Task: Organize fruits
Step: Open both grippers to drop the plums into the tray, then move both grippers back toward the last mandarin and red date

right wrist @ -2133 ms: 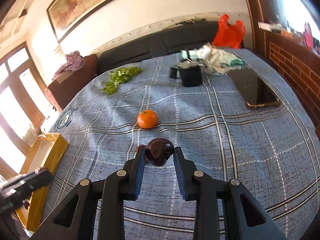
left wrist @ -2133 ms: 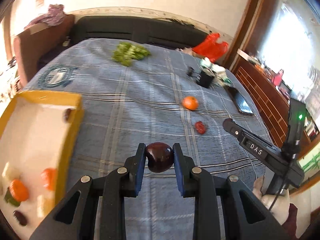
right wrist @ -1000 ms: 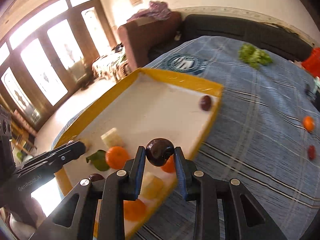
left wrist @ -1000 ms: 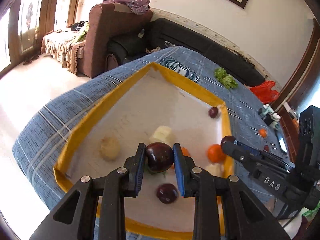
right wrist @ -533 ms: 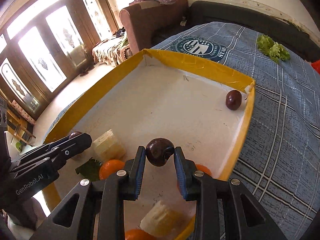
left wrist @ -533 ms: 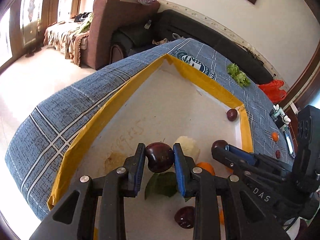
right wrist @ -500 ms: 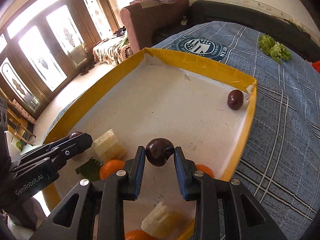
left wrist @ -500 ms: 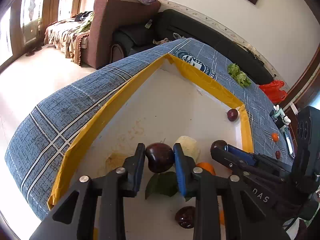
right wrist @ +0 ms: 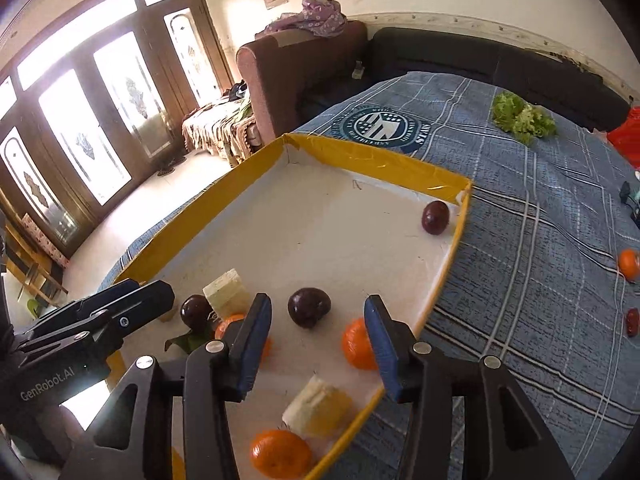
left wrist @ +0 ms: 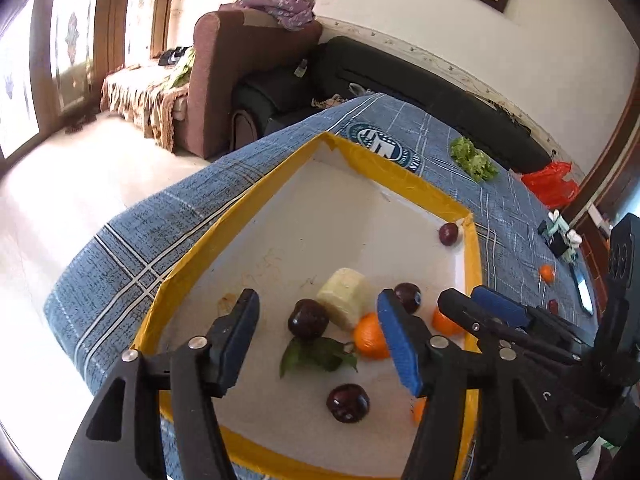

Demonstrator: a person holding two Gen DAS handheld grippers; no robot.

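A yellow-rimmed white tray holds the sorted fruit. My left gripper is open over it, and a dark plum lies free on the tray floor between the fingers. My right gripper is open too, with another dark plum lying free between its fingers. Oranges, pale fruit chunks, a green leaf and more plums lie in the tray. An orange and a small red fruit lie on the blue cloth.
The tray sits near the edge of a table under a blue plaid cloth. Green lettuce lies at the far side, a red bag beyond. A brown sofa and black couch stand behind. Floor drops away on the left.
Both grippers have opened and let go of their plums, which now rest on the tray floor. Both grippers stay over the tray.
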